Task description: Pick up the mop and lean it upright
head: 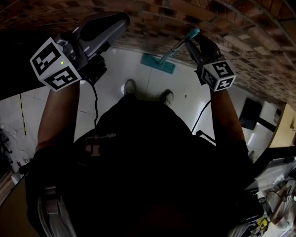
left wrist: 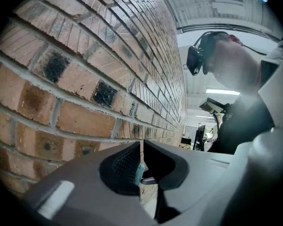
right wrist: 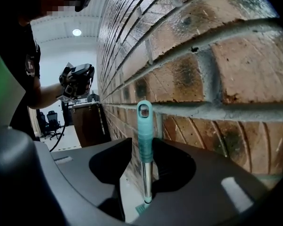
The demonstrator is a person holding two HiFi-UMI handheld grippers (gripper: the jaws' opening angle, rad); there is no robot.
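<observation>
The mop stands propped against the brick wall (head: 237,43). Its teal head (head: 158,63) rests on the white floor, and the metal shaft (head: 171,51) rises to a teal grip (head: 192,33). My right gripper (head: 190,39) is at that grip. In the right gripper view the grip (right wrist: 145,126) stands upright between the jaws, which are spread wide, and neither pad touches it. The right gripper (right wrist: 143,142) is open. My left gripper (head: 121,21) is raised at the left, away from the mop. It (left wrist: 141,147) is shut with nothing in it, pointing along the wall.
The brick wall (right wrist: 203,79) curves across the whole back. The person's shoes (head: 129,87) stand on the tiles just short of the mop head. A cable (head: 94,102) hangs from the left gripper. A dark box (head: 249,113) and a cluttered bench (head: 281,201) are at the right.
</observation>
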